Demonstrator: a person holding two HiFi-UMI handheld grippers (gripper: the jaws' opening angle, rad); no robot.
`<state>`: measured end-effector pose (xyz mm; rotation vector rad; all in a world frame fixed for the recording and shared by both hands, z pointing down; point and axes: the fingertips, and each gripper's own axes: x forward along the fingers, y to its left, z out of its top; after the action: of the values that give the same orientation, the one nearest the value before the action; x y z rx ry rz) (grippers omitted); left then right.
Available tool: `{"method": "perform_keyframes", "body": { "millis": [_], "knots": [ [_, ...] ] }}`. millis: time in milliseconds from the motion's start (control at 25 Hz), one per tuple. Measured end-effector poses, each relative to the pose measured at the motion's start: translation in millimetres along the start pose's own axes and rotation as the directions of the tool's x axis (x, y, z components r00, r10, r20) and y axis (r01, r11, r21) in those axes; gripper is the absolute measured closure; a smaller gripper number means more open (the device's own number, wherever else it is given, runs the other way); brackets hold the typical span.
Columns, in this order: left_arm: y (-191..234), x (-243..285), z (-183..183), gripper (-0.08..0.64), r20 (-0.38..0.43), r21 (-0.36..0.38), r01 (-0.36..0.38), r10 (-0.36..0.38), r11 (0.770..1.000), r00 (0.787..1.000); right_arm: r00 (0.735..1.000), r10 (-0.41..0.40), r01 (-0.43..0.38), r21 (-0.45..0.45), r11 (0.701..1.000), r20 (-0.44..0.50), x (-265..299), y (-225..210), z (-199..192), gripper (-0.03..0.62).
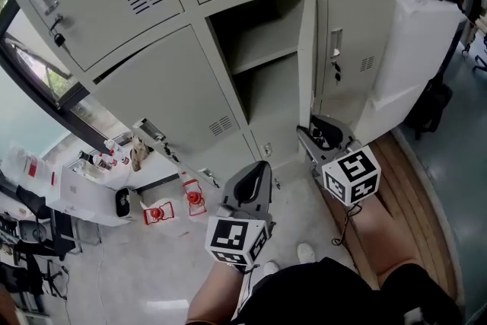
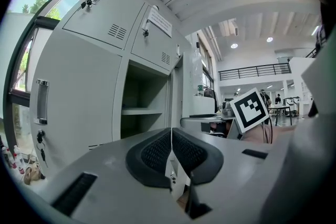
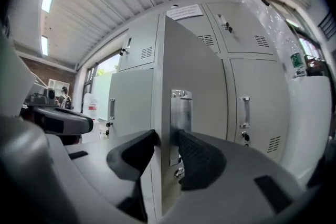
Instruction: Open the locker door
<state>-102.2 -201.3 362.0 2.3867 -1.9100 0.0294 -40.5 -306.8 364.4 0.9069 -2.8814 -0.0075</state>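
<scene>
At twelve o'clock in the head view, the locker door [image 1: 307, 49] stands swung out edge-on beside its open compartment [image 1: 259, 80], where a shelf [image 1: 262, 57] crosses the upper part. The right gripper [image 3: 167, 152], at about four o'clock from the picture's centre, meets the door's free edge low down. Its jaws stand apart, one on each side of that edge. The pad at three o'clock sits by the metal handle plate [image 3: 181, 113], and neither pad clearly presses. The left gripper [image 2: 171, 149], at six o'clock in the head view, has its jaws together with nothing between them. It points at the lockers, apart from the door. A red lantern [image 1: 195, 199] stands on the floor at eight o'clock.
</scene>
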Motion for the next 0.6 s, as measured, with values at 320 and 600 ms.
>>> {"method": "perform_keyframes", "body": {
  "millis": [320, 600],
  "knots": [
    [5, -13, 2, 0.540, 0.003, 0.008, 0.073, -0.073, 0.997, 0.997, 0.982, -0.187, 0.187, 0.011, 0.982, -0.032, -16, -19, -3, 0.396],
    [0, -12, -2, 0.540, 0.004, -0.005, 0.123, -0.123, 0.992, 0.992, 0.959, -0.283, 0.283, 0.019, 0.959, -0.036, -37, -35, -5, 0.402]
  ]
}}
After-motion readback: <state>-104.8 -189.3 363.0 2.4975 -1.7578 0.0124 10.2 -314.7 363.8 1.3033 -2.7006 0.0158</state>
